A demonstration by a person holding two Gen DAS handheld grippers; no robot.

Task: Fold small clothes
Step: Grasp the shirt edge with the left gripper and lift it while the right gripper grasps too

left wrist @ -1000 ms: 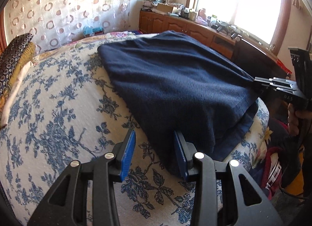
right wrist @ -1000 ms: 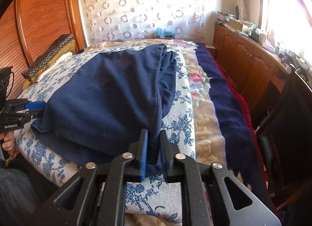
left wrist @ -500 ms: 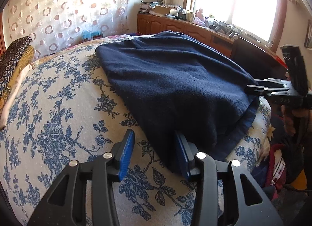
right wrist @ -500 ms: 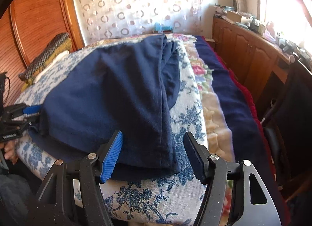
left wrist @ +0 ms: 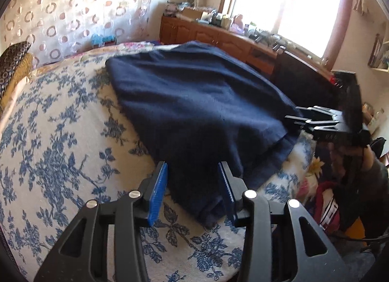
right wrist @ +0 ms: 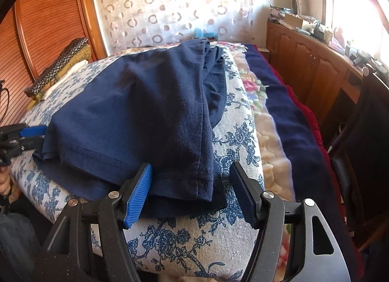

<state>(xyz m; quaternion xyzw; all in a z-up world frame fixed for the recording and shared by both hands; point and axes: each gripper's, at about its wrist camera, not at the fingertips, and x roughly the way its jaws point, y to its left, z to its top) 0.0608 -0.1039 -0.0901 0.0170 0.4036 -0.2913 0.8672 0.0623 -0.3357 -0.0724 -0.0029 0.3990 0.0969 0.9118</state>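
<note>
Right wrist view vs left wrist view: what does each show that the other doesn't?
Only the right wrist view: the wooden slatted panel, the garment's stitched hem and the dark blue blanket along the bed's side. Only the left wrist view: the bright window. Both: the navy garment on the floral bedspread, the dotted curtain, the wooden cabinets, both tongs open.

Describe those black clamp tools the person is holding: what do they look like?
Each gripper is a black plastic frame with triangular cut-outs and silver rivets, ending in two fingers lined with ribbed blue pads. The right one, seen from the side, bears small white lettering too blurred to read.
</note>
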